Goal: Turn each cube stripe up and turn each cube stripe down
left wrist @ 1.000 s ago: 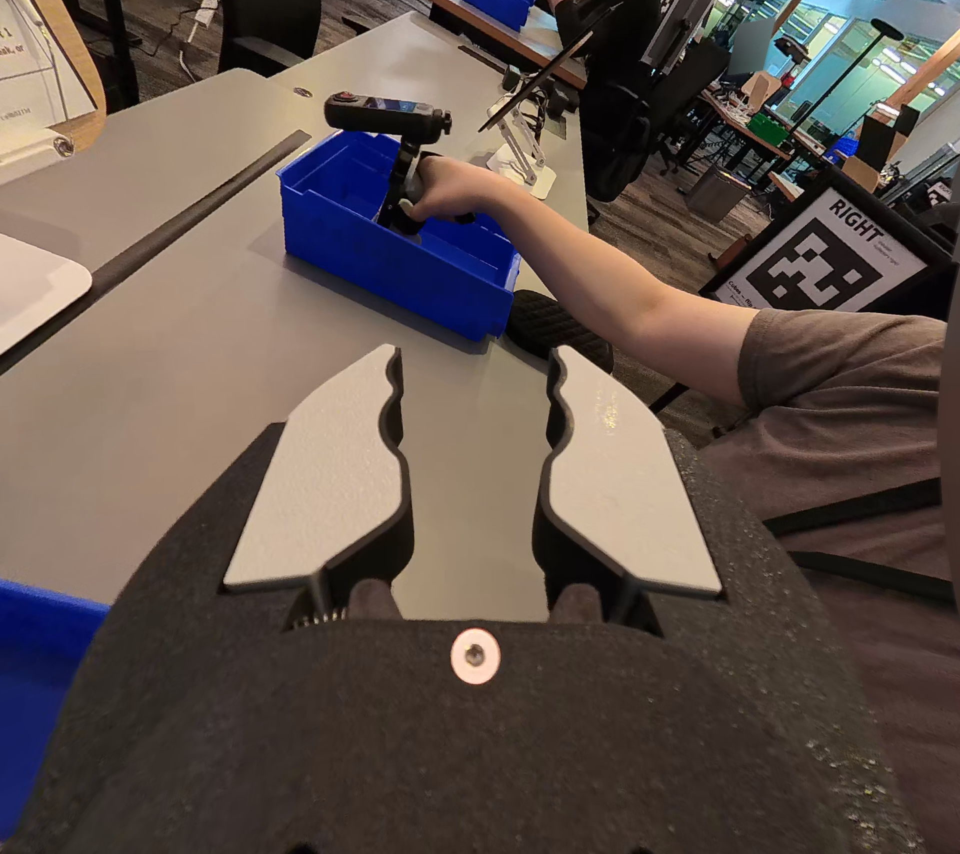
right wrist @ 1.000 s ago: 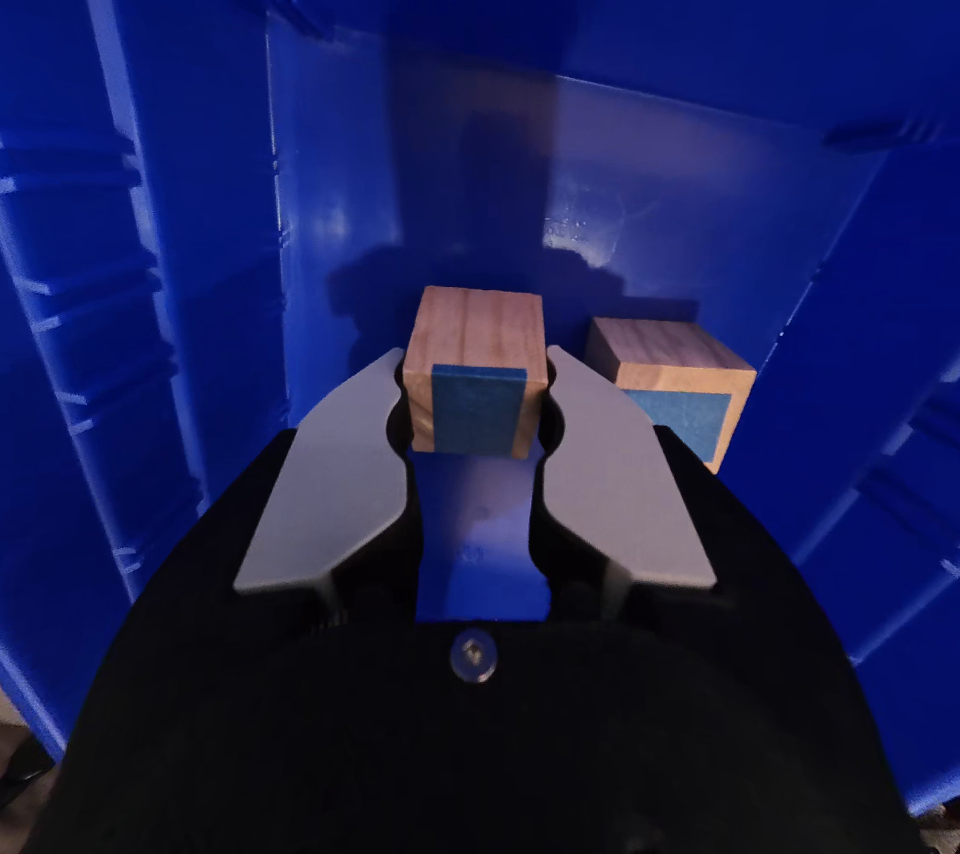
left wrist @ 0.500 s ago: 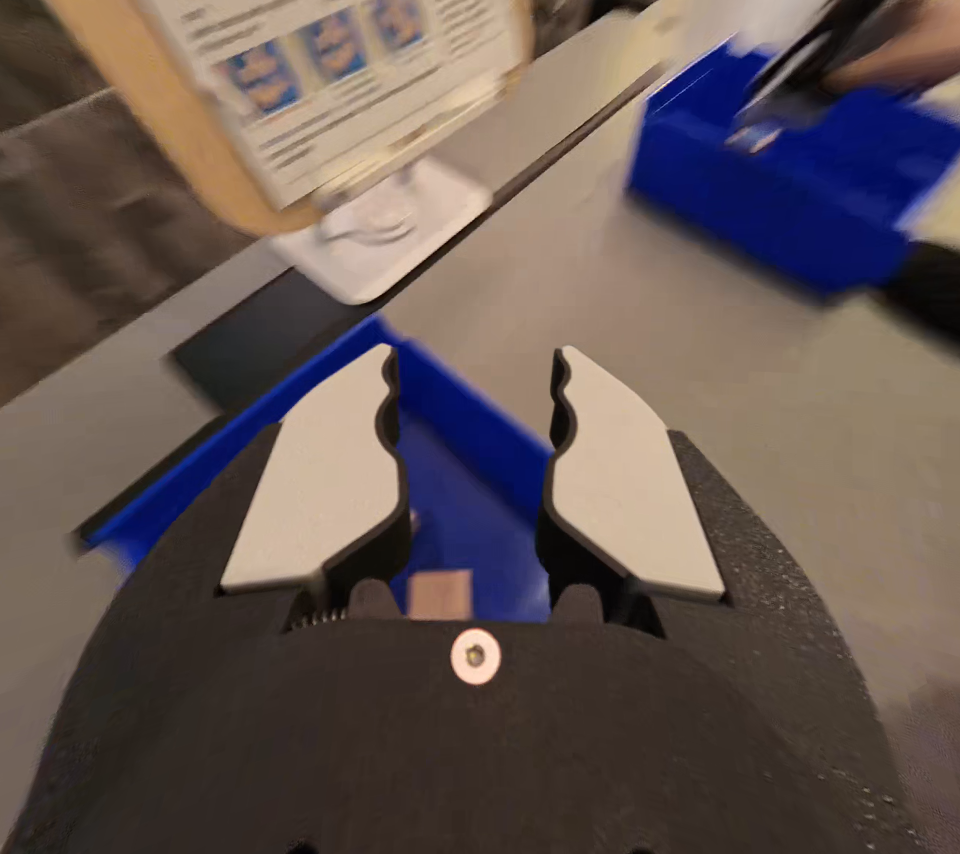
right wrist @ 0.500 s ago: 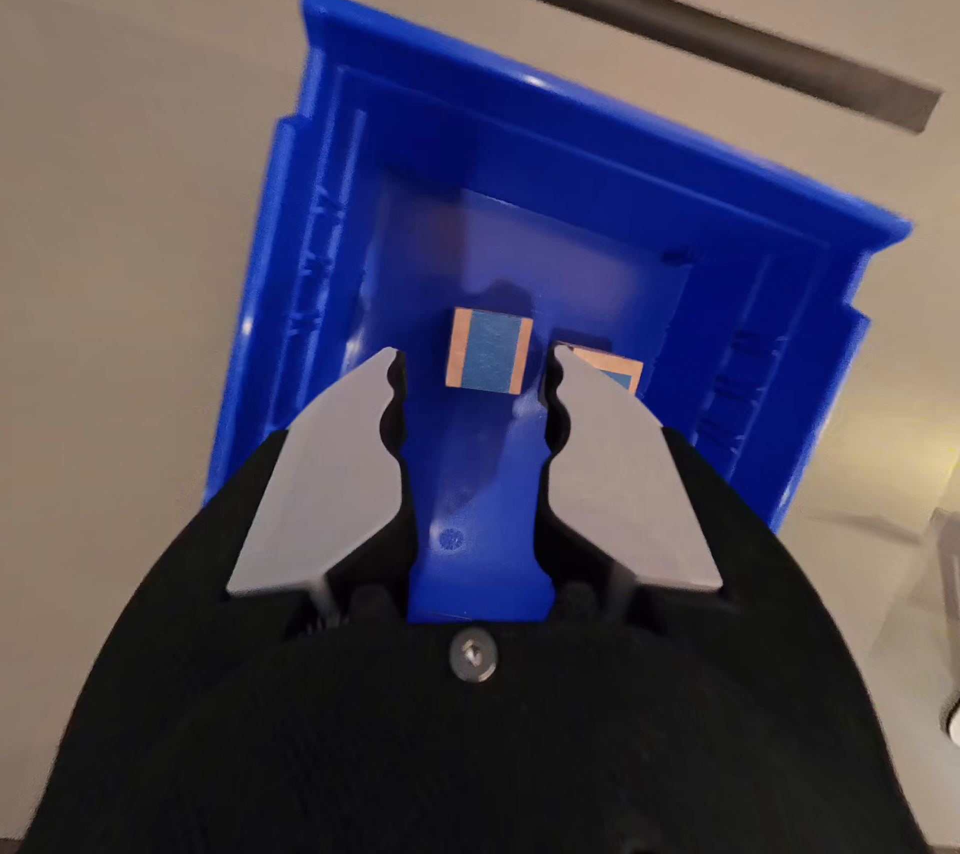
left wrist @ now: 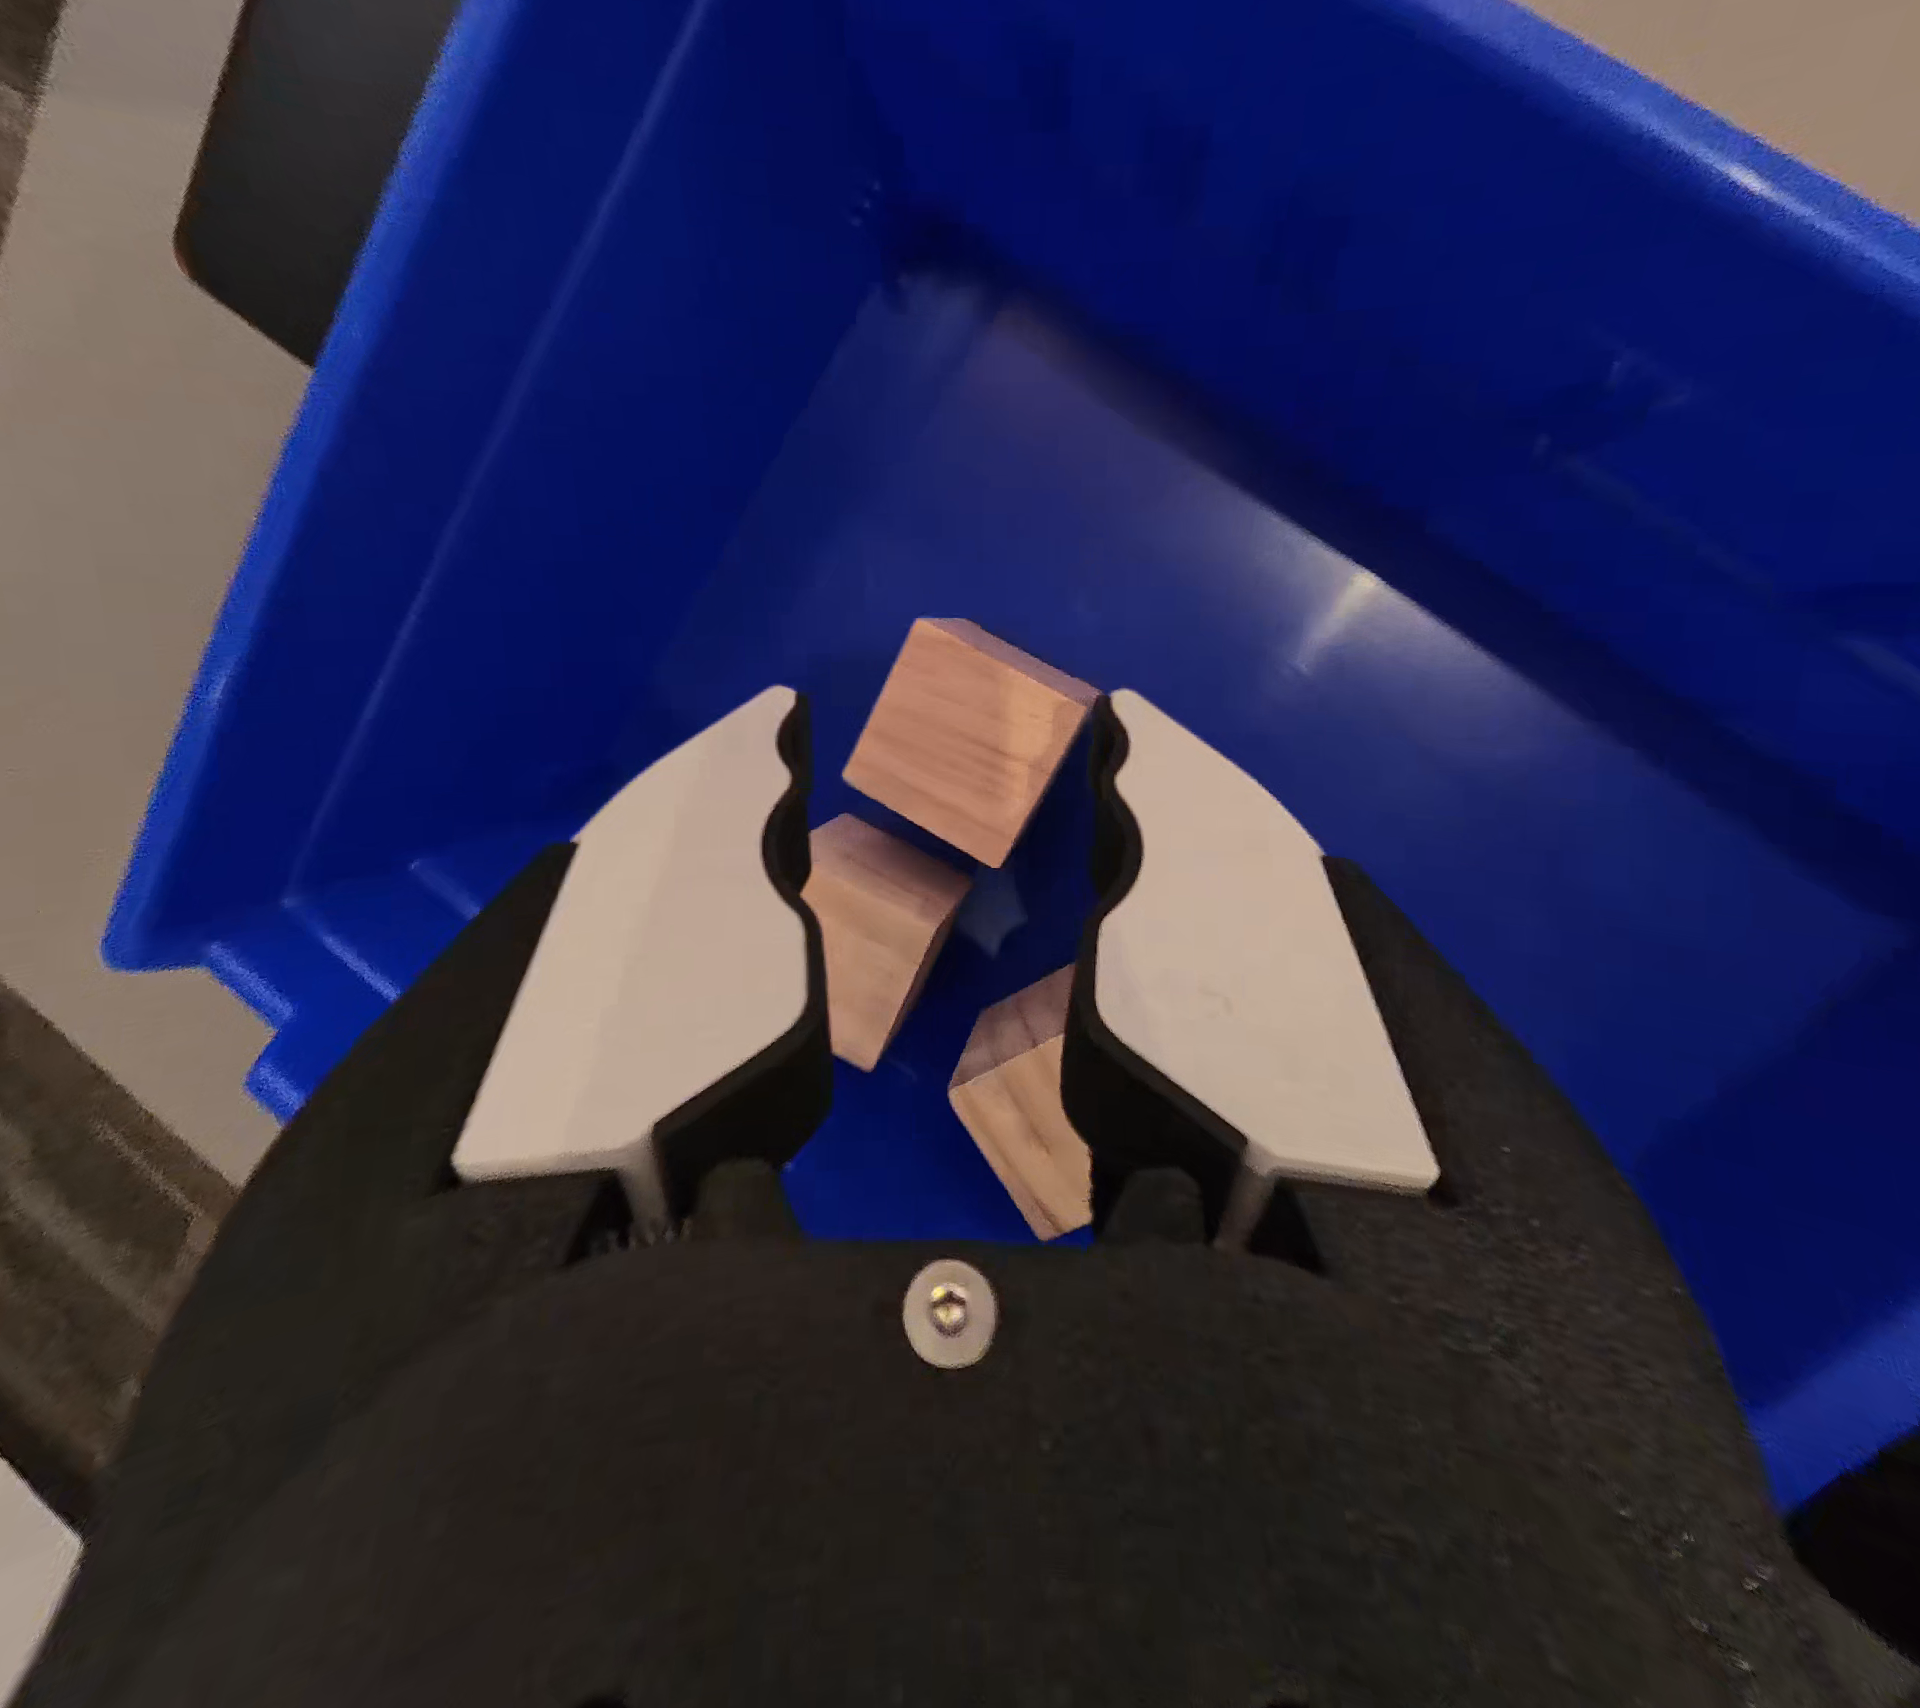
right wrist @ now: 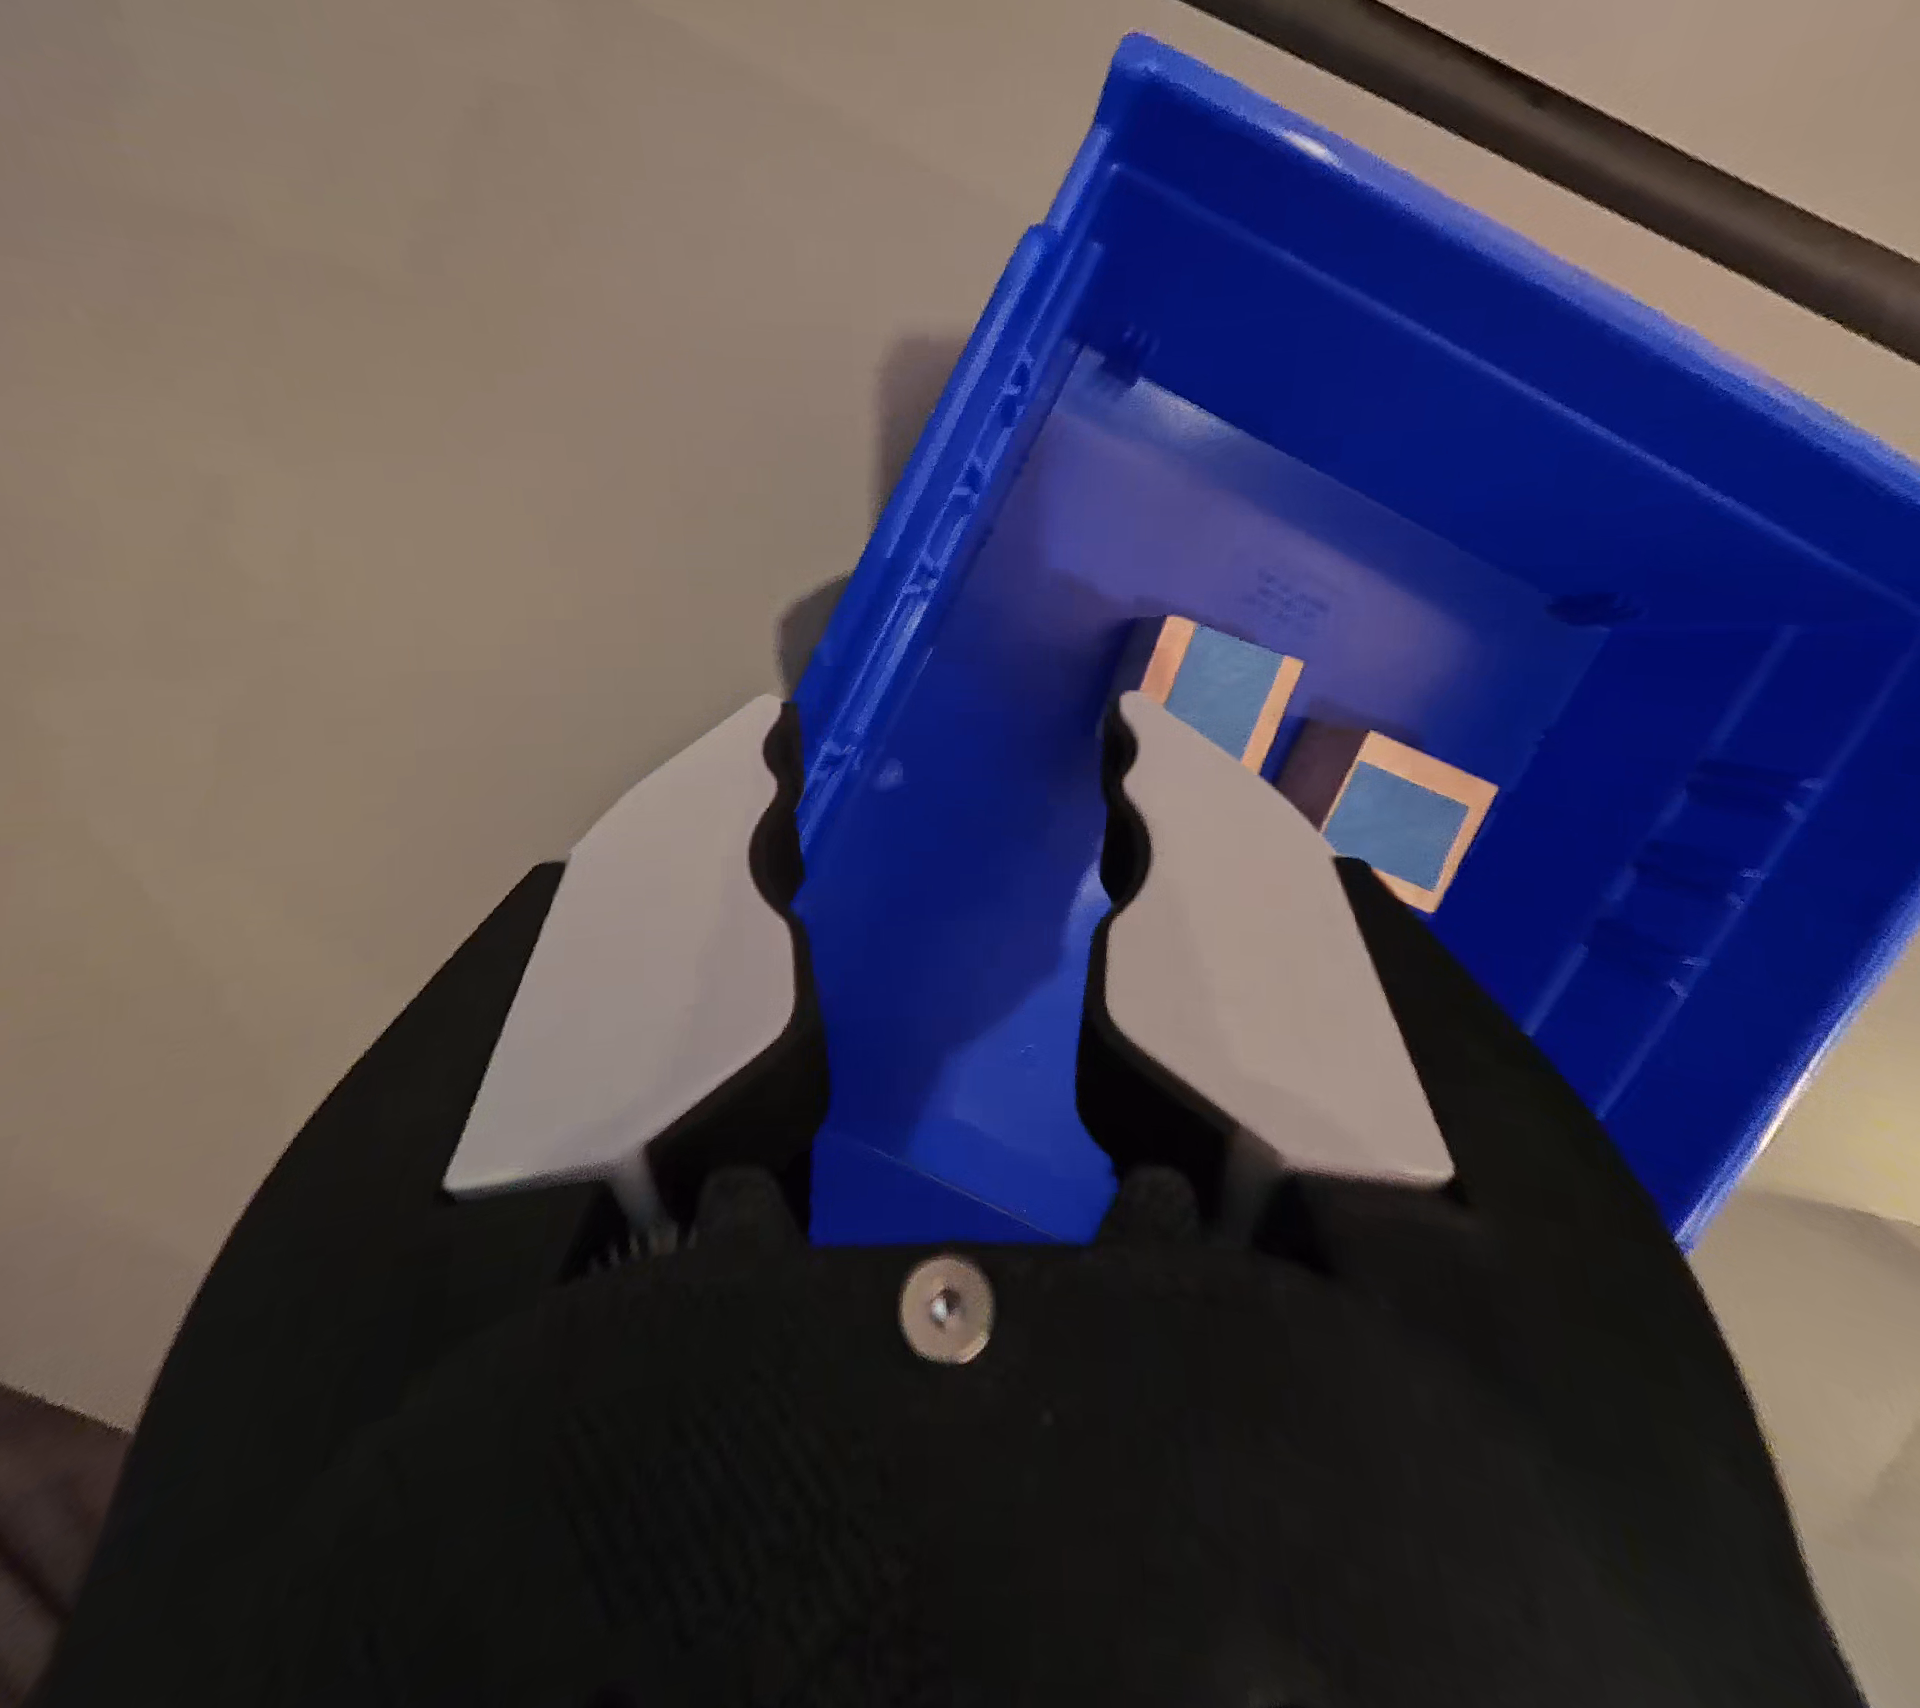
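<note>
Left gripper (left wrist: 945, 713) hangs over its blue bin (left wrist: 582, 432), fingers apart, gripping nothing — three plain wooden cubes (left wrist: 966, 739) lie on the bin floor below, no stripe showing. Right gripper (right wrist: 951, 718) is spread wide above the second bin (right wrist: 1558, 432) — its two cubes (right wrist: 1221, 687) sit stripe up, side by side.

Left gripper (left wrist: 945, 713) hangs over one bin (left wrist: 582, 370) on the table (left wrist: 94, 515), three cubes inside: the far cube (left wrist: 971, 739) between the fingertips, the middle cube (left wrist: 878, 931) just behind it by the left finger, the near cube (left wrist: 1023, 1097) against the right finger. Right gripper (right wrist: 951, 718) is above the other bin (right wrist: 1714, 515), where two cubes sit side by side, one cube (right wrist: 1226, 687) left, the second cube (right wrist: 1403, 817) right.
</note>
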`<state>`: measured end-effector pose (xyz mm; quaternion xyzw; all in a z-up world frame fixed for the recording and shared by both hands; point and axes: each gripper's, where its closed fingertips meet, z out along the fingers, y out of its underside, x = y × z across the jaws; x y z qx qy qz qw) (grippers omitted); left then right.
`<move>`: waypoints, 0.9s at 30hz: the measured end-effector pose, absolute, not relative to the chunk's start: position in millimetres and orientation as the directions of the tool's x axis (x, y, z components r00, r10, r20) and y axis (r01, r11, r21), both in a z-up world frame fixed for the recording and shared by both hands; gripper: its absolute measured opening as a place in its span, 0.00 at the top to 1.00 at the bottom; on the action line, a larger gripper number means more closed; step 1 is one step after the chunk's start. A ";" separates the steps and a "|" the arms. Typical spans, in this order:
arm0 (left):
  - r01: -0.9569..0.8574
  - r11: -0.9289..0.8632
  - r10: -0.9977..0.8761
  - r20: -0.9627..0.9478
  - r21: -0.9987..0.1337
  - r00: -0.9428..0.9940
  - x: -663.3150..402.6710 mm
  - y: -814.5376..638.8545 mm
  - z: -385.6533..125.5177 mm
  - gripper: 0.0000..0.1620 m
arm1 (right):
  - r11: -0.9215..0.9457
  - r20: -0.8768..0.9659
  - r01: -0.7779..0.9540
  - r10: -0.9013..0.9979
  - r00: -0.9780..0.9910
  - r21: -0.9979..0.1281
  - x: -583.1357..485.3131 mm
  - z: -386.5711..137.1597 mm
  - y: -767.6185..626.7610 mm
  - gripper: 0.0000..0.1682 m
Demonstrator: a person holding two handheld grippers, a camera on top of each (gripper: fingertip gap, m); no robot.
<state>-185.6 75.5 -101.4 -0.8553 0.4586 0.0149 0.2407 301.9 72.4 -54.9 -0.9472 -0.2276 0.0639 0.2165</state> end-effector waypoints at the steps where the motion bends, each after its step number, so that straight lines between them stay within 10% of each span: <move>1: -0.799 -0.461 -0.790 -0.233 -0.386 0.568 -185.1 73.0 -104.9 0.68 | -0.802 -0.027 0.405 0.463 0.886 -0.439 301.7 -54.8 70.1 0.66; 27: -0.856 -0.471 -0.831 -0.216 -0.213 0.512 -196.0 74.3 -136.8 0.70 | -0.789 -0.119 0.436 0.530 0.840 -0.433 284.1 -59.4 41.2 0.65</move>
